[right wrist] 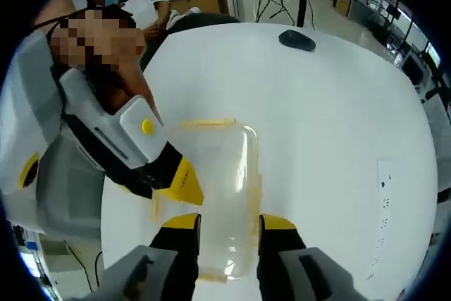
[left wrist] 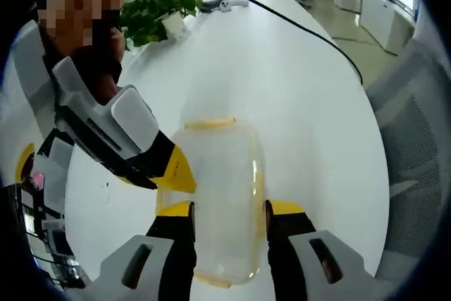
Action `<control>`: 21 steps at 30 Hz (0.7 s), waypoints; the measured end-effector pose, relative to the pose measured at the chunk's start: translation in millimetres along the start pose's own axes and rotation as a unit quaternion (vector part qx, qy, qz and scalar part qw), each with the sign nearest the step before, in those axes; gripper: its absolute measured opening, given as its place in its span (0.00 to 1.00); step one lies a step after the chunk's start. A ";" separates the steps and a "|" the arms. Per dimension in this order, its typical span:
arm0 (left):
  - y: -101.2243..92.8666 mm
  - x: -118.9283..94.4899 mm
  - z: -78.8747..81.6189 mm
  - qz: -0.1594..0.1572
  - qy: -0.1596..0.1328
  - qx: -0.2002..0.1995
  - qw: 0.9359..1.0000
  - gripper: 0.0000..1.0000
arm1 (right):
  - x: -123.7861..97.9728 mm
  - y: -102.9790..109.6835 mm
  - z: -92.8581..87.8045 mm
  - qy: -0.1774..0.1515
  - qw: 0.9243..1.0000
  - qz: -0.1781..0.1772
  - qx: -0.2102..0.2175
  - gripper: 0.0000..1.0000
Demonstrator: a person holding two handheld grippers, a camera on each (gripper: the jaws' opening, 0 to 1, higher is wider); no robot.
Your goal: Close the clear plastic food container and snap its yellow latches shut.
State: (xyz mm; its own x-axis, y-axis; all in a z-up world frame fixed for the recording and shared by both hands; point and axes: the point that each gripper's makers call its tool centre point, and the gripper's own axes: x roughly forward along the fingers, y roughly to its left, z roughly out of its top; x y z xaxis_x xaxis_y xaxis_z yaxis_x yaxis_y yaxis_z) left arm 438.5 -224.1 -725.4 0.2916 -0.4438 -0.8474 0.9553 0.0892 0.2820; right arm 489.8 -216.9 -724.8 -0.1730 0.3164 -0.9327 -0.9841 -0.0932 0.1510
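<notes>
The clear plastic food container (left wrist: 222, 195) lies flat on the white table (left wrist: 296, 89), lid on top, with yellow latches along its far end and right side. In the left gripper view my left gripper (left wrist: 230, 209) stands over its near half, jaws apart by about the container's width, nothing clamped. From the left the right gripper's yellow fingertip (left wrist: 176, 172) rests at the container's left edge. In the right gripper view the container (right wrist: 218, 188) runs between the open jaws of my right gripper (right wrist: 229, 222), and the left gripper's fingertip (right wrist: 184, 181) sits at the container's left side. Whether the tips press the lid I cannot tell.
A potted plant (left wrist: 151, 12) and a black cable (left wrist: 303, 26) lie at the table's far side. A mesh chair (left wrist: 416, 146) stands past the right edge. A black mouse (right wrist: 297, 40) and a paper strip (right wrist: 384, 195) lie farther off. The person's body is close on the left.
</notes>
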 end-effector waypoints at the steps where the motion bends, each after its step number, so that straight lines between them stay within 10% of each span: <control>1: -0.8 -0.4 0.2 -0.005 -0.001 -0.001 1.000 0.39 | -0.2 0.7 -0.5 0.000 1.000 -0.001 -0.001 0.31; 21: 10.5 -6.1 -14.5 -0.019 0.014 -0.003 1.000 0.49 | -11.6 9.8 -11.8 -0.012 1.000 -0.019 0.007 0.37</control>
State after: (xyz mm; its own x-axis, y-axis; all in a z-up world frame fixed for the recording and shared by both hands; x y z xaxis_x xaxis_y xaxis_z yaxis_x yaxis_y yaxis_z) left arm 447.5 -207.5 -723.9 0.2563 -0.4225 -0.8694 0.9659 0.0782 0.2468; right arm 482.6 -232.7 -716.4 -0.1355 0.3420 -0.9299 -0.9906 -0.0664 0.1199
